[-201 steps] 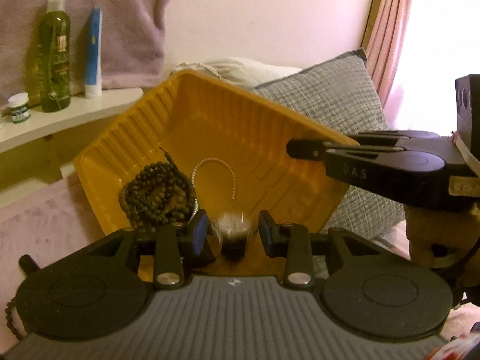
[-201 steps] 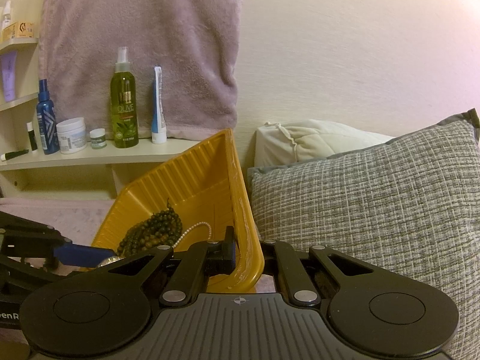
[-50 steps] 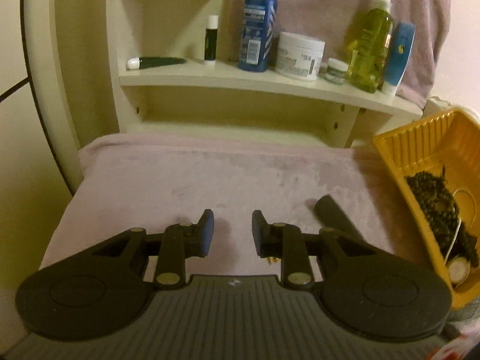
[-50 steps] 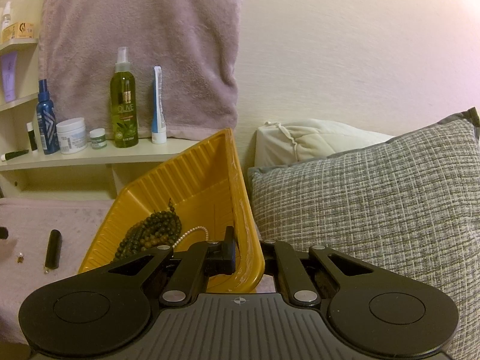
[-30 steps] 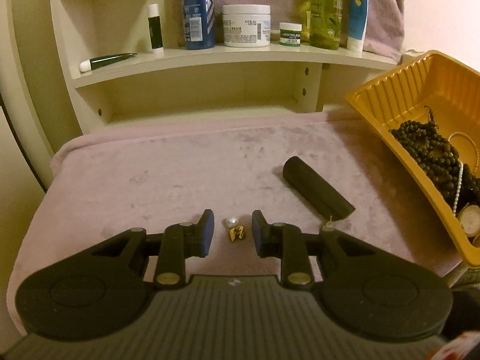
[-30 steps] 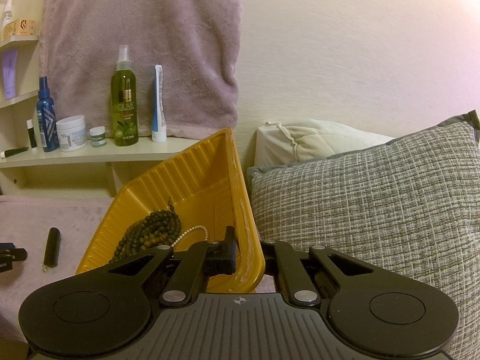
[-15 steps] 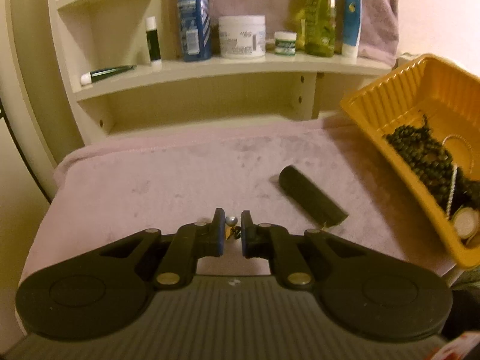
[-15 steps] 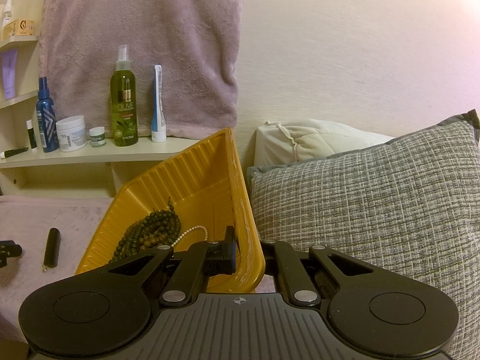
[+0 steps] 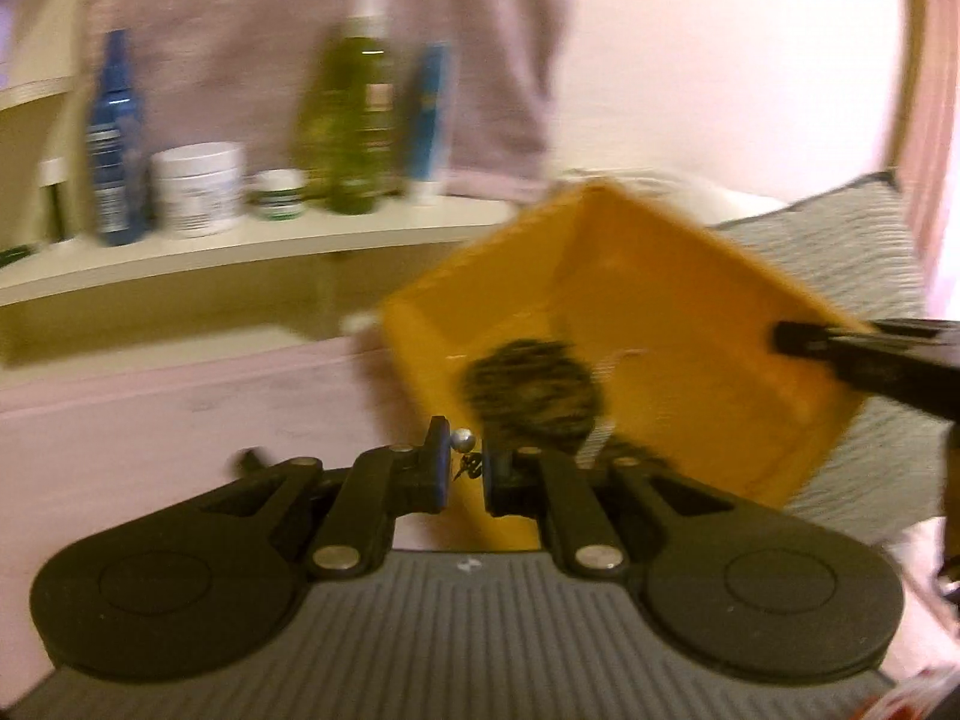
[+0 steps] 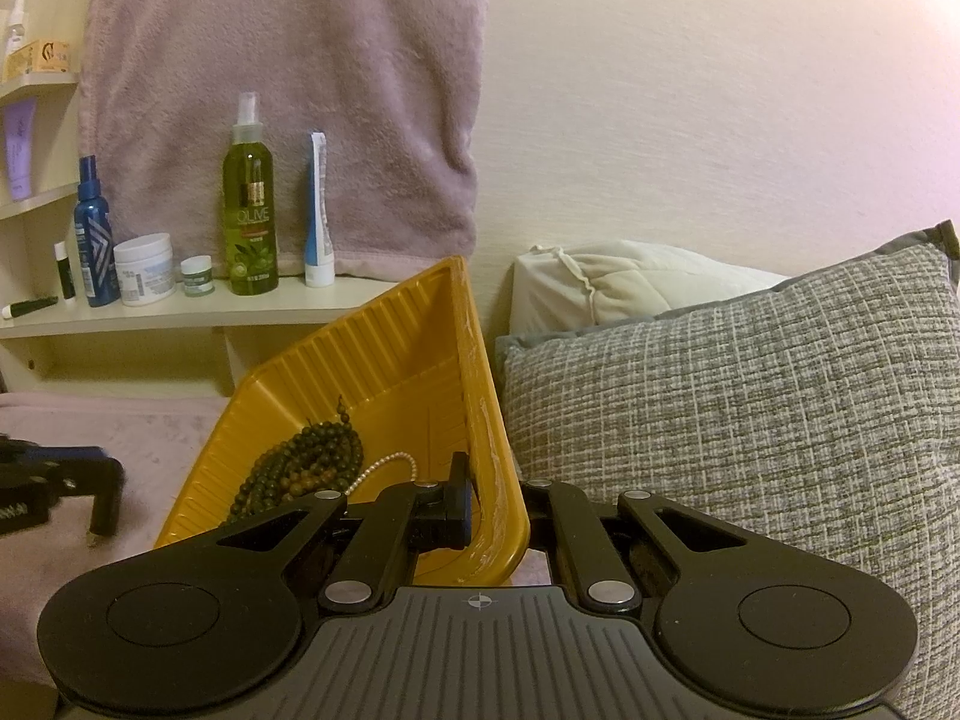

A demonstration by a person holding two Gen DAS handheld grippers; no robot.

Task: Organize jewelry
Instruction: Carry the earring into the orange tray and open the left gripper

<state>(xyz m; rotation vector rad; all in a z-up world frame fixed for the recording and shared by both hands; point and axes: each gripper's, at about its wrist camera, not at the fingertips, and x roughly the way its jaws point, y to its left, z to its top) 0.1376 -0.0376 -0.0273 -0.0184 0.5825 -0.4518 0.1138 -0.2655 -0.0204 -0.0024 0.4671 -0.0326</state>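
Left wrist view, blurred throughout: at far left a shelf (image 9: 258,249) carries a blue bottle (image 9: 114,138), a white jar (image 9: 195,189), a small jar (image 9: 277,195), a green spray bottle (image 9: 354,114) and a blue tube (image 9: 429,120), with a mauve towel (image 9: 240,30) hanging behind them. Below lies the mauve cloth-covered surface (image 9: 150,420). At centre the left gripper (image 9: 462,468) has its jaws drawn narrow on a small earring (image 9: 465,450), whose silvery ball sits just above the fingertips while a darker gold part hangs between them. The earring is held just in front of the near corner of the tilted yellow tray (image 9: 690,300), off the surface. Inside the tray sit a heap of dark beads (image 9: 531,384) and a pale pearl strand (image 9: 603,420). At right the right gripper (image 9: 786,336) reaches in to the tray's far rim, before a grey pillow (image 9: 840,240). In the right wrist view, the left gripper's blue-tipped finger shows at far left over the cloth; next comes the tray (image 10: 372,354), tipped up, holding the beads (image 10: 306,462) and pearl strand (image 10: 384,465); then the right gripper (image 10: 495,516), its jaws clamped on the tray's edge, one finger inside and one outside; then the grey pillow (image 10: 750,408) and a cream cushion (image 10: 618,276) behind it.
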